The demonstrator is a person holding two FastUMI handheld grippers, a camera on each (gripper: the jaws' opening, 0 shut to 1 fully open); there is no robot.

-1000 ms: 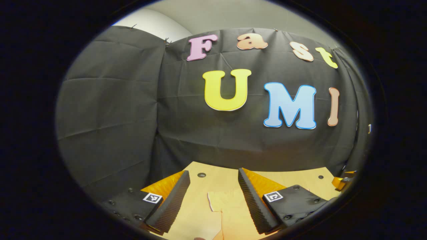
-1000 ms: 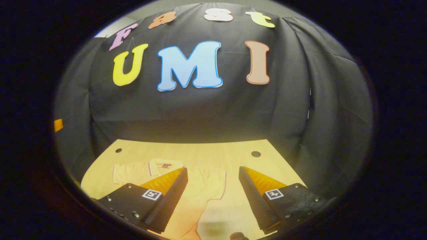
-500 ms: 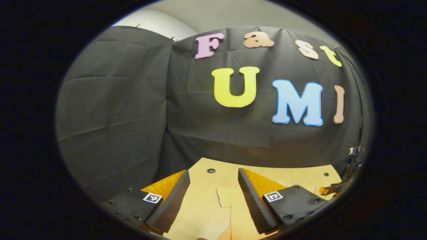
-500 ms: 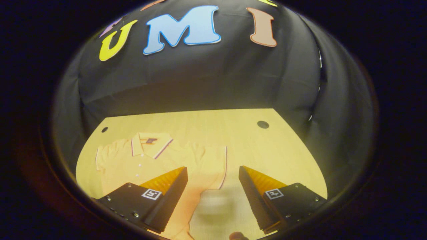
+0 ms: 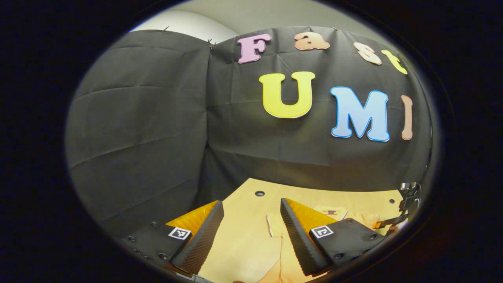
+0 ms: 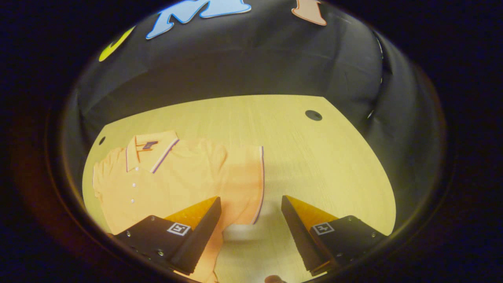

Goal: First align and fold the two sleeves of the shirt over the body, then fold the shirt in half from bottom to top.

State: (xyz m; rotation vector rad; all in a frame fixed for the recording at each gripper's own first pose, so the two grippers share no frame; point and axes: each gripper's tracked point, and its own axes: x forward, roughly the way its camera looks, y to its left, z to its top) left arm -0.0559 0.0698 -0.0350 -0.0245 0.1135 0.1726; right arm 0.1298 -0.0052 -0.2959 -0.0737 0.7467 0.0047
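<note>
An orange polo shirt [image 6: 177, 177] lies flat, front up, on the wooden table [image 6: 314, 165], with its collar [image 6: 151, 146] at the far left. Its nearer short sleeve [image 6: 245, 177] is spread out sideways. My right gripper [image 6: 250, 199] hangs open above that sleeve's cuff, touching nothing. In the left gripper view the other sleeve [image 5: 275, 230] lies on the table between the fingers of my open left gripper [image 5: 251, 203], which holds nothing. The collar [image 5: 332, 212] peeks out behind its right finger. The right gripper [image 5: 404, 204] shows at the far right edge.
The booth's black cloth wall stands close behind the table and wraps both sides. Small round holes [image 6: 313, 115] [image 5: 259, 193] mark the table's far corners. Bare wood stretches to the right of the shirt in the right gripper view.
The right gripper has tipped down toward the table, bringing the whole shirt front into sight. The left gripper view has swung so the sleeve and collar show more; both stay open.
</note>
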